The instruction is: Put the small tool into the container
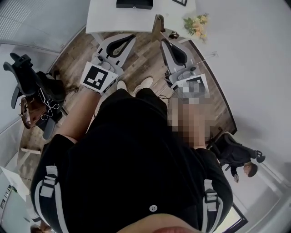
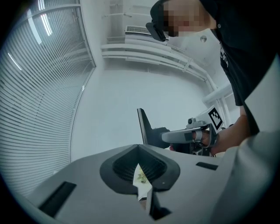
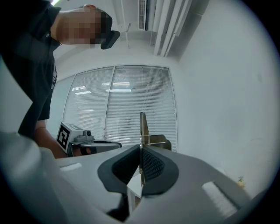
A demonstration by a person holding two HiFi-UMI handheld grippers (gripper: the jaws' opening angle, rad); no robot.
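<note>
In the head view both grippers are held out in front of the person's body, above a wooden floor. My right gripper [image 1: 163, 42] is shut on a small thin metal tool [image 1: 158, 25], which sticks out past its tips toward a white table [image 1: 104, 18]. In the right gripper view the tool [image 3: 142, 127] stands upright, pinched between the dark pads [image 3: 153, 166]. My left gripper [image 1: 131, 37] is shut at its tips with nothing in it. In the left gripper view the right gripper [image 2: 188, 135] and the dark tool [image 2: 146, 127] show beyond the left jaws. A black box [image 1: 134, 3] lies on the table.
A bunch of flowers [image 1: 196, 23] lies at the table's right corner. Black office chairs stand at the left [image 1: 27, 82] and at the right [image 1: 236, 152]. The person's light shoes [image 1: 136, 84] are on the floor below the grippers. Window blinds [image 3: 131, 100] fill the far wall.
</note>
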